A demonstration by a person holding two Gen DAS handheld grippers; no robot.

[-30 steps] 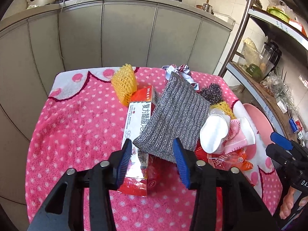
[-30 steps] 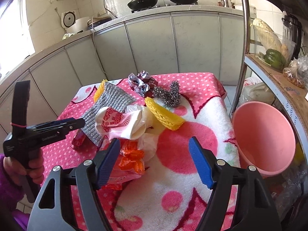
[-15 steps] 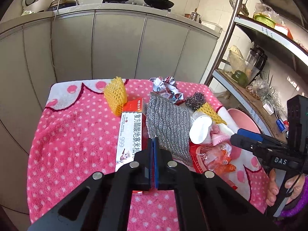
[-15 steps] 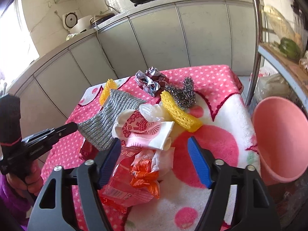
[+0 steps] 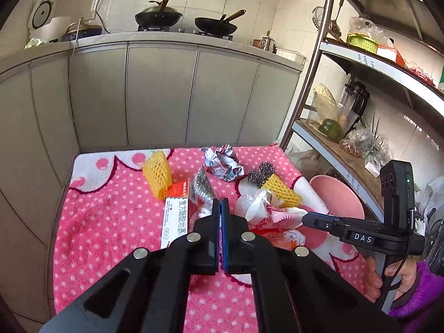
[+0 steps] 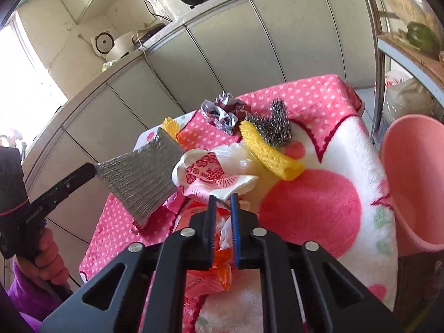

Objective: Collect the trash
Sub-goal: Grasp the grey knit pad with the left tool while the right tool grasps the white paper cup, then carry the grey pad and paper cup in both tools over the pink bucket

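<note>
My left gripper (image 5: 220, 202) is shut on a corner of the silver scouring cloth (image 5: 202, 186) and holds it up off the pink dotted table (image 5: 111, 222). In the right wrist view the cloth (image 6: 141, 177) hangs from the left gripper (image 6: 93, 169). My right gripper (image 6: 222, 198) is closing its jaws on the white plastic bag with red print (image 6: 213, 172), above an orange wrapper (image 6: 211, 272). In the left wrist view, the right gripper (image 5: 305, 217) has its tips at that bag (image 5: 280, 216).
On the cloth-covered table lie a red-and-white medicine box (image 5: 176, 213), two yellow foam nets (image 5: 156, 174) (image 6: 269, 152), a steel scourer (image 6: 277, 125) and crumpled foil (image 6: 222, 111). A pink basin (image 6: 416, 180) stands off the right edge by a metal shelf rack (image 5: 333, 152).
The left gripper shut on the silver cloth and rose, lifting it off the box. The right gripper came in over the bag pile and its jaws went from wide apart to nearly together.
</note>
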